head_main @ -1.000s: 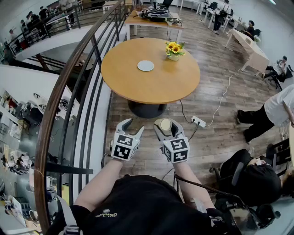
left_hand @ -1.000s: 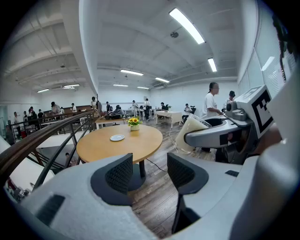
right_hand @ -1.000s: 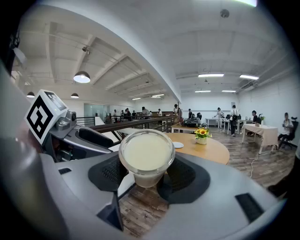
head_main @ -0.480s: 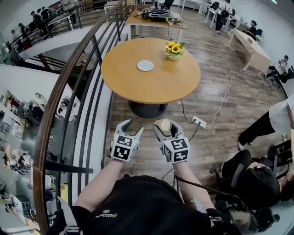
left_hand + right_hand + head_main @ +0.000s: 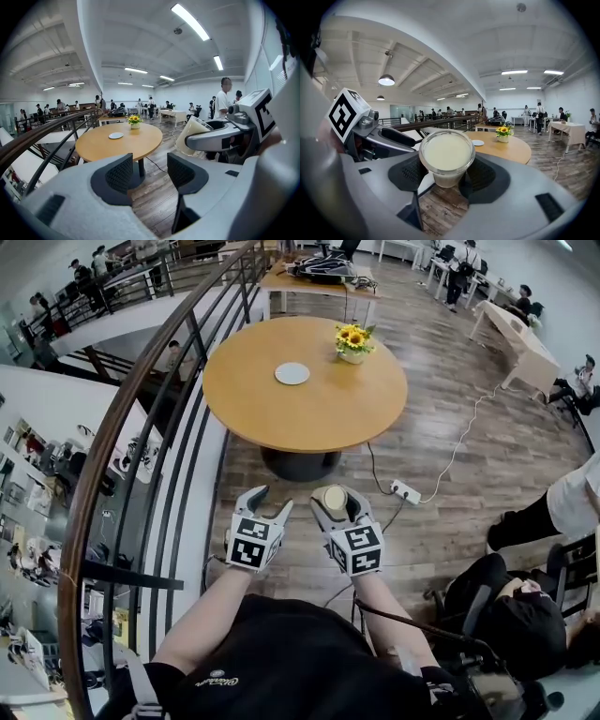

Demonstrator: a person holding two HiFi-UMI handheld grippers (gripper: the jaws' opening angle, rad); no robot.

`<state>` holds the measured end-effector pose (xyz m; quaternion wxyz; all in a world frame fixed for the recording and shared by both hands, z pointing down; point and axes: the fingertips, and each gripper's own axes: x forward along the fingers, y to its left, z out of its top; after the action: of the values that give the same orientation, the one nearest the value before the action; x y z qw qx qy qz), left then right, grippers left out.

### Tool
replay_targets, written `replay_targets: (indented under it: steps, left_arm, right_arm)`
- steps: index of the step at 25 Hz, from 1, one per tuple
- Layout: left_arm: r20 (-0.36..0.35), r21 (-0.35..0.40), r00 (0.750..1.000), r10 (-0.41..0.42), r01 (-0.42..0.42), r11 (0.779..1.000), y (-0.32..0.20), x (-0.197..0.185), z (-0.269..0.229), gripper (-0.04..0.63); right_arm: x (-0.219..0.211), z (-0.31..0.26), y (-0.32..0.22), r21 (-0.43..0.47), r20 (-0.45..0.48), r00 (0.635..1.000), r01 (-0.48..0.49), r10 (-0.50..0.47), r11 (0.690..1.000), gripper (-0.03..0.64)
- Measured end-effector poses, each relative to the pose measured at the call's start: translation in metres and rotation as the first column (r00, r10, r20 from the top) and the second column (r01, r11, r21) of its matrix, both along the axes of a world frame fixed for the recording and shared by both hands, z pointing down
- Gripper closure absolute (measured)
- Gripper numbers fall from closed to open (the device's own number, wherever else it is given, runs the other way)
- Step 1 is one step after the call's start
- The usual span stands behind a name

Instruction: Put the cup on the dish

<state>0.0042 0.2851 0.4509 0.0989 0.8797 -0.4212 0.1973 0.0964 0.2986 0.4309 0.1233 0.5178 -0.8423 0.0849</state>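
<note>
My right gripper is shut on a cream-coloured plastic cup, held upright over the wooden floor, well short of the round table. The right gripper view has the cup clamped between the two pads of the right gripper. A small white dish lies on the far half of the tabletop; it is also visible as the dish and the dish. To the left of the cup, my left gripper stands open and empty; the same left gripper shows nothing between its pads.
A pot of sunflowers stands on the table right of the dish. A dark railing runs along the left over a drop. A power strip and cable lie on the floor at right. A person sits at lower right.
The view has shifted slightly: the table and both grippers sit a little further left. A person standing at the right has mostly moved out of view. The cup remains gripped.
</note>
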Motion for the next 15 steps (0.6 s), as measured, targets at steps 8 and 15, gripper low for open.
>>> replay_targets:
  steps: [8, 15]
  left_arm:
    - [-0.001, -0.008, 1.0, -0.026, 0.026, 1.0, -0.003, 0.011, 0.007, 0.364]
    - [-0.002, -0.009, 0.999, -0.05, 0.05, 0.999, -0.016, 0.006, 0.009, 0.367]
  right_arm:
    - [0.015, 0.005, -0.005, -0.004, 0.011, 1.0, 0.023, -0.023, 1.0, 0.357]
    - [0.014, 0.005, -0.018, 0.001, 0.014, 0.999, 0.035, -0.035, 0.999, 0.357]
